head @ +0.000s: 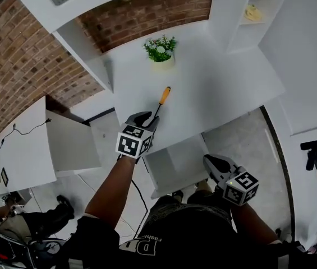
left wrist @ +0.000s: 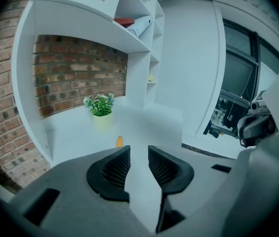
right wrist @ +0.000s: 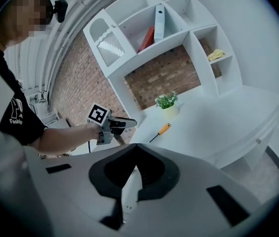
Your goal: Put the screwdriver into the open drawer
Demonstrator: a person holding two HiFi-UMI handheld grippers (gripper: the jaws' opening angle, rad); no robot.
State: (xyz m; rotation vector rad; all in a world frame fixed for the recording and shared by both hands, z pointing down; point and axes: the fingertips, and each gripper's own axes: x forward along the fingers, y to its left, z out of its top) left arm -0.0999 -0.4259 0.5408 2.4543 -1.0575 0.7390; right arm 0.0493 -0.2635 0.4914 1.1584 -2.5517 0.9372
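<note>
1. Screwdriver (head: 161, 101) with an orange handle lies flat on the white desk (head: 220, 88), just ahead of the left tool (head: 147, 118). Its metal tip is nearest the tool, and its handle points away toward a small potted plant (head: 160, 49).
2. Left tool: the jaws stand apart with only bare desk between them, so nothing is gripped. In the left gripper view the orange handle shows just beyond the jaw tips.
3. Right tool (head: 211, 162) hangs low near the person's body, its jaw tips together and empty.
4. Open drawer (head: 172, 161) sits below the desk edge, behind the left tool and just beside the right tool.
5. The step in hand looks like the reach for the pickup.
6. The next move likely calls for easing the left tool forward to straddle the thin shaft or handle, then closing squarely.
</note>
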